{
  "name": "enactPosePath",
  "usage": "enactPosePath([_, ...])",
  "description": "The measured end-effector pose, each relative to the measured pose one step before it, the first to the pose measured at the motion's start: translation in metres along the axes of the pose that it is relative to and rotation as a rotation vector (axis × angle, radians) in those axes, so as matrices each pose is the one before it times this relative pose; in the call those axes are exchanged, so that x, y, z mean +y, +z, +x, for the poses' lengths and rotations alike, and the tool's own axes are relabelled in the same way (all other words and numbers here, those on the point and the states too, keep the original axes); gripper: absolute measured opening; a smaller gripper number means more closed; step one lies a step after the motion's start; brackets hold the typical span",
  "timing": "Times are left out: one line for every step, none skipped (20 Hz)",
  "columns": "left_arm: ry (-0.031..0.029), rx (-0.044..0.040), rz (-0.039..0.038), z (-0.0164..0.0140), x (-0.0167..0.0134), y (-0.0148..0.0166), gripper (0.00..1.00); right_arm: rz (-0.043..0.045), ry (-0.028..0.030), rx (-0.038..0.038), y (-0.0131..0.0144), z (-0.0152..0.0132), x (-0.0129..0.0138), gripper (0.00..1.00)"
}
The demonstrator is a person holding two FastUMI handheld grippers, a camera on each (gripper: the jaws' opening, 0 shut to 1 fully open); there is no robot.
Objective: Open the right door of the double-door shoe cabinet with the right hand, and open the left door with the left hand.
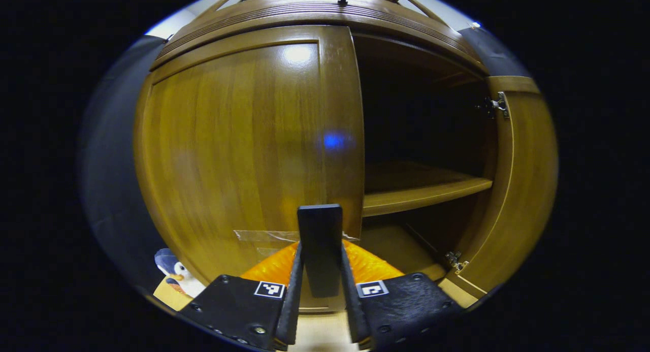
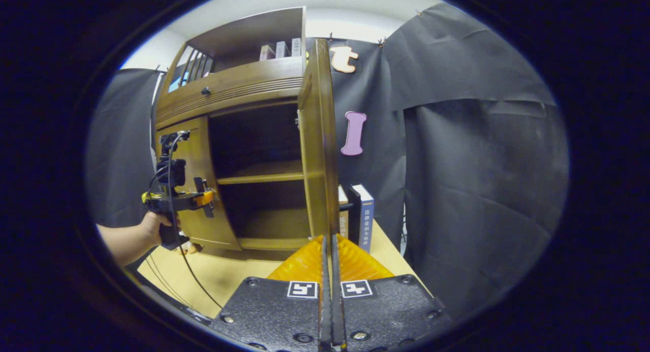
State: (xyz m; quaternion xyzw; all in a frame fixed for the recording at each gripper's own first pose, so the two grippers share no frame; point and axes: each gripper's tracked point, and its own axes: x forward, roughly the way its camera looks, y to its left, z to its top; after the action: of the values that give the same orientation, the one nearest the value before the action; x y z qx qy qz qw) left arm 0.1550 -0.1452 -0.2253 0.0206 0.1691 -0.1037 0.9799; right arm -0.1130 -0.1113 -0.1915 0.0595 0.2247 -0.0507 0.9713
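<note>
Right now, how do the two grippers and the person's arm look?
Each gripper has a black textured body with two square black-and-white markers and a ribbed orange part behind. The left gripper, seen from the right gripper view, has orange accents, a camera on top and a black cable hanging down. The forearm is bare, without sleeve.

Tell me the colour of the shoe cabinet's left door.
Glossy brown wood, best seen in the left gripper view: left door.

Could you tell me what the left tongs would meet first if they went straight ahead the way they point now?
Most likely the closed left door, near its free right edge: the left tongs point at that strip, just beside the open compartment. How far off the door stands is hard to judge.
</note>
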Motion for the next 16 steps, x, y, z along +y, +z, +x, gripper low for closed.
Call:
enactPosePath([-0.00296,-0.00315,0.00231,0.00178,-0.00078,0.00059,0.34,-0.00572,0.00154,-0.00099,0.00017,-0.00115,0.00323,0.04])
enactPosePath([-0.0064,-0.00174,-0.00497,0.00074,-0.00047,-0.00015,0.27,-0.00482,-0.00114,-0.00128,-0.00041,-0.00081,0.00215,0.04])
enactPosePath([-0.00339,-0.00112,-0.00024,0.0,0.00018,0.0004,0.31,-0.00227,0.00379,-0.00027,0.0004,-0.0008,0.00229,0.0])
enactPosePath([-0.0036,0.00018,0.00125,-0.00223,0.00043,-0.0009,0.31,-0.00117,-0.00011,0.0013,-0.00149,0.00066,0.00116,0.04])
enactPosePath([-0.00319,-0.00095,-0.0028,-0.00088,-0.00037,0.00063,0.31,-0.00068,0.00585,0.00357,-0.00162,-0.00003,0.00301,0.04])
enactPosePath([-0.00201,0.00115,0.00048,0.00075,-0.00027,0.00015,0.31,-0.00129,0.00068,0.00394,-0.00126,0.00103,0.00219,0.0])
enactPosePath([-0.00328,0.00075,-0.00036,-0.00031,0.00045,-0.00009,0.31,0.0005,0.00532,0.00202,-0.00072,0.00128,0.00251,0.04])
enactPosePath([-0.00359,0.00235,-0.00213,-0.00056,-0.00006,-0.00125,0.31,0.00161,0.00778,0.00168,-0.00077,0.00189,0.00433,0.0])
enactPosePath([-0.00456,0.00012,-0.00388,-0.0017,-0.00079,0.00005,0.31,-0.00024,0.00905,0.00116,-0.00061,0.00126,0.00422,0.0])
enactPosePath([-0.00407,0.00064,-0.00308,-0.00179,0.00009,-0.00013,0.31,-0.00145,0.01107,0.00029,-0.00065,0.00181,0.00451,0.04])
enactPosePath([-0.0031,-0.00153,0.00153,-0.00275,0.00015,0.00032,0.31,-0.00453,0.00596,0.00021,-0.00018,0.0015,0.00335,0.04])
enactPosePath([-0.002,-0.0008,0.00549,-0.0035,0.00041,-0.00115,0.31,-0.00282,0.01417,0.00147,-0.00111,0.00183,0.00499,0.04])
enactPosePath([-0.00064,-0.00387,0.00512,-0.00399,0.00047,-0.00038,0.31,-0.00172,0.01296,0.00113,0.00016,0.00271,0.00539,0.04])
enactPosePath([-0.0009,-0.00094,0.00548,-0.00631,-0.00068,-0.00193,0.31,-0.00082,0.01624,0.00228,-0.00062,0.00341,0.00548,0.09])
enactPosePath([-0.00068,-0.00249,0.00578,-0.00661,0.00014,-0.0005,0.31,-0.00071,0.01734,0.00347,0.0003,0.00359,0.00553,0.09])
enactPosePath([-0.00025,-0.00075,0.0034,-0.00527,0.00015,-0.00173,0.31,-0.0032,0.01391,0.00323,-0.00151,0.00279,0.00494,0.0])
